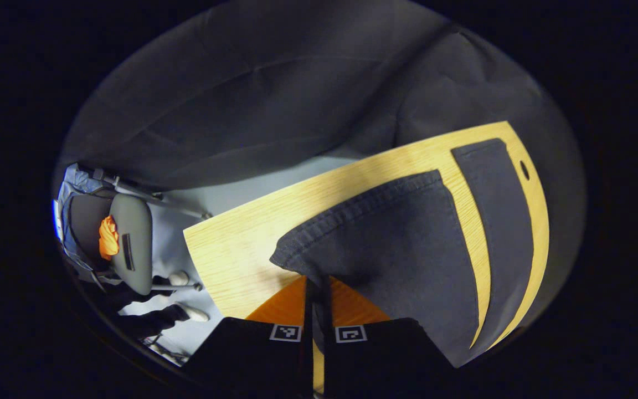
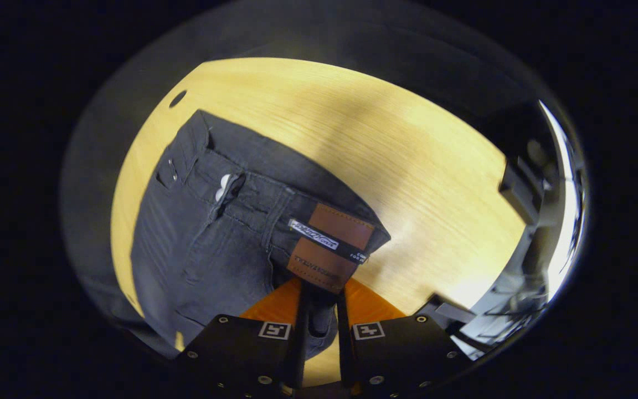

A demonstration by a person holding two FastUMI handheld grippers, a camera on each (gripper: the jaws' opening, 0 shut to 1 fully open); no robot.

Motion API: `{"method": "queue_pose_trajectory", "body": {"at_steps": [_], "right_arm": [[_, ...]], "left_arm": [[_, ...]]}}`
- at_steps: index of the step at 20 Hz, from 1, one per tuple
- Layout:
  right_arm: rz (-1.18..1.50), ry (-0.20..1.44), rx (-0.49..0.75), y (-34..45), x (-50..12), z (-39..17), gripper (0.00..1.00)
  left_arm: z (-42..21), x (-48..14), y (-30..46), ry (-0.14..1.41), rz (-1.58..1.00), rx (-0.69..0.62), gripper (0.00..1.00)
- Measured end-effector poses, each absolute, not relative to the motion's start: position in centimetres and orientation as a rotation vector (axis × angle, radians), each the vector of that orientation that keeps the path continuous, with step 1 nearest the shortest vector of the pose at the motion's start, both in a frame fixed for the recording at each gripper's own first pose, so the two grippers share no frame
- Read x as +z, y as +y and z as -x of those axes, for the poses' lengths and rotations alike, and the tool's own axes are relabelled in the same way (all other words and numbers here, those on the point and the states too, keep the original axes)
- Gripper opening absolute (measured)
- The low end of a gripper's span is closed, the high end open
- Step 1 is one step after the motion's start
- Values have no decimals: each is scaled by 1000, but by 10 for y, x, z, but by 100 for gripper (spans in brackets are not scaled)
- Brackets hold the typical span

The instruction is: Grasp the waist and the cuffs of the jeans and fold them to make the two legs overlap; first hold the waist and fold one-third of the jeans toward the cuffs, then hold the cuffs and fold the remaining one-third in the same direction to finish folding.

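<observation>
In the left gripper view, the left hand-held gripper (image 1: pixel 318 288) is pinching a cuff (image 1: pixel 352 213) of the jeans (image 1: pixel 407 249), its two fingers drawn close together on the hem where the dark cloth is lifting off the tabletop (image 1: pixel 236 249). From that grip the leg is running away toward the far edge of the tabletop, and the second leg (image 1: pixel 499 221) is lying flat just beside it, parted by a thin strip of bare wood.

In the right gripper view, the right hand-held gripper (image 2: pixel 319 299) is clamping the waist (image 2: pixel 274 208) just below the leather patch (image 2: pixel 330 246), fingers narrow with denim between them. The jeans are stretching away from it toward the tabletop's far corner, near a small hole (image 2: pixel 177 98) in the wood.

The middle of the jeans is being cut off in both views, and each gripper's fingertips are hiding under cloth.
</observation>
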State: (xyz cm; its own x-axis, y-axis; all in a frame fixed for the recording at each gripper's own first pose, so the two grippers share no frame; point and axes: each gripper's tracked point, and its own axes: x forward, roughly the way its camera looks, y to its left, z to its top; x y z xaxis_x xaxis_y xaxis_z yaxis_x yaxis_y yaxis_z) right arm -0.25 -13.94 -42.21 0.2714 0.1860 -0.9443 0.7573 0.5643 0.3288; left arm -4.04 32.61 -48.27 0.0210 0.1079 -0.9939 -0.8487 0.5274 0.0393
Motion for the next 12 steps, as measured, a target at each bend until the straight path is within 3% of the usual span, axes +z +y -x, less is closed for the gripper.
{"method": "queue_pose_trajectory", "body": {"at_steps": [4,5,6,12], "right_arm": [[-1237,1067,-460,-136,-406,-11,26],[-1277,1017,-444,-131,-401,-23,10],[-1280,993,-394,-124,-391,-33,7],[-1220,879,-324,-115,-342,-61,7]], "left_arm": [[33,-477,319,1242,782,711,1],[24,-473,317,1213,816,689,1],[17,-468,315,1189,830,673,1],[-35,-425,302,1045,826,499,1]]}}
